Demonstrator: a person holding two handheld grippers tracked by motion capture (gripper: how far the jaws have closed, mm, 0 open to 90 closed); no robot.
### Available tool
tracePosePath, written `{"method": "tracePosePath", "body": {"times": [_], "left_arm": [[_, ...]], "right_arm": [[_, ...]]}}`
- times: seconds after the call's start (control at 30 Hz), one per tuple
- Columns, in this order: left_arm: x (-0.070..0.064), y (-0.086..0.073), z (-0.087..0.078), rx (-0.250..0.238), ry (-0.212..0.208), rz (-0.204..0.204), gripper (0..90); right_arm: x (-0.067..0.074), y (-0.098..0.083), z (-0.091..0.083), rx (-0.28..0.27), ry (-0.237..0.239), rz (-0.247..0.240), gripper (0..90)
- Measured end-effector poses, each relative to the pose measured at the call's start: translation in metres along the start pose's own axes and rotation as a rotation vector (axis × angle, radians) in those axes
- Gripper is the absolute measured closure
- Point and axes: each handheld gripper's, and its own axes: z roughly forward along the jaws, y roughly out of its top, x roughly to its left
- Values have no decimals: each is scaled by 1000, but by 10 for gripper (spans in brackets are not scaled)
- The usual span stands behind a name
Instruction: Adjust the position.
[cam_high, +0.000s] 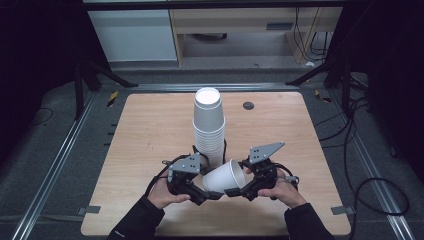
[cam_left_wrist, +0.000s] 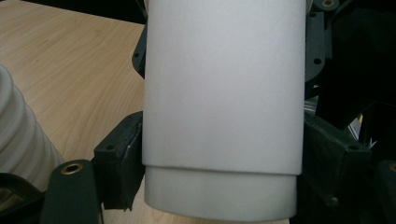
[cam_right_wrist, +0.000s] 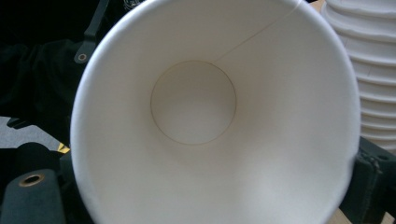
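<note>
Lying sideways between both hand-held grippers, left (cam_high: 212, 194) and right (cam_high: 235, 192) clamping it, a paper cup (cam_high: 225, 176) sits beside the cup stack (cam_high: 209, 127).

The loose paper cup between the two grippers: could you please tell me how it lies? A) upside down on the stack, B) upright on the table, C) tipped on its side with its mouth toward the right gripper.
C: the cup lies sideways, and the right gripper view looks straight into its open mouth.

A wooden table (cam_high: 150, 150) stands before a desk (cam_high: 250, 20).
</note>
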Motion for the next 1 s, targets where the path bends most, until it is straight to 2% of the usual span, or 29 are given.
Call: {"method": "tracePosePath", "body": {"times": [0.2, 0.43, 0.63, 0.7, 0.77, 0.8, 0.83, 0.87, 0.9, 1.0], "left_arm": [[-1, 1, 0, 4, 11, -17, 204], [0, 1, -7, 7, 53, -35, 166], [3, -1, -17, 23, 99, -43, 152], [4, -5, -27, 31, 152, -59, 148], [5, -7, -31, 32, 164, -71, 148], [6, -12, -36, 34, 192, -92, 148], [6, -12, -36, 34, 192, -92, 150], [6, -19, -41, 44, 225, -115, 149], [6, -22, -44, 50, 242, -122, 146], [7, -32, -52, 51, 272, -146, 148]], "right_arm": [[0, 0, -1, 0, -2, -3, 115], [0, 2, -9, 2, -36, -13, 114], [1, 7, -19, 5, -88, -23, 111], [1, 8, -25, 5, -111, -22, 110], [1, 9, -30, 5, -142, -18, 109], [1, 10, -33, 7, -159, -14, 109], [1, 10, -33, 7, -159, -14, 109], [0, 9, -36, 9, -190, -9, 109], [0, 9, -37, 10, -199, -7, 109], [-1, 11, -42, 21, -245, 6, 109]]}}
